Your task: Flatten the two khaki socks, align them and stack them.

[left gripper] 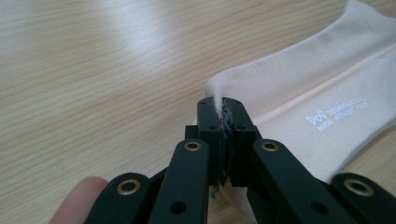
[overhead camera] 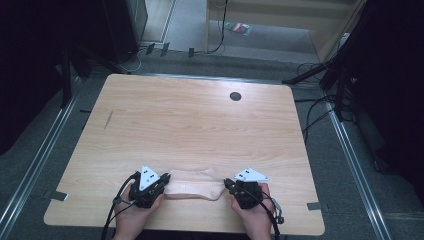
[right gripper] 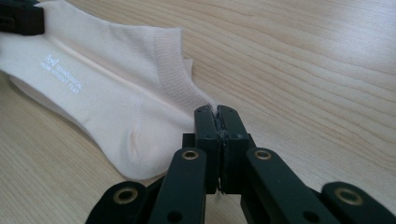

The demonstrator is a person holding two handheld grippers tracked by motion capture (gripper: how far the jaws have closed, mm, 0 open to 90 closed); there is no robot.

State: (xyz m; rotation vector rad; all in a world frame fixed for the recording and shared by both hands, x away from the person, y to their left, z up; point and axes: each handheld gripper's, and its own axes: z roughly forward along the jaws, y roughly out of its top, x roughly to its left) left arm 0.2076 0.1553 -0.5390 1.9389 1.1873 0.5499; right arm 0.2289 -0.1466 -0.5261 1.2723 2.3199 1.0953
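Observation:
A cream ankle sock (overhead camera: 192, 184) with small white lettering lies flat near the front edge of the wooden table (overhead camera: 200, 120), stretched between both grippers. My left gripper (overhead camera: 159, 182) is shut on the sock's toe end (left gripper: 243, 88); cloth shows pinched between the jaws at my left gripper (left gripper: 222, 103). My right gripper (overhead camera: 228, 185) is shut on the cuff end by the heel (right gripper: 177, 93); the ribbed cuff edge runs into my right gripper (right gripper: 216, 112). The other gripper's black tip (right gripper: 21, 18) shows at the far end of the sock.
A dark round hole (overhead camera: 235, 96) sits in the table's far right part. A thin dark mark (overhead camera: 108, 119) lies at the left. Cables and stands (overhead camera: 325, 85) surround the table on the floor.

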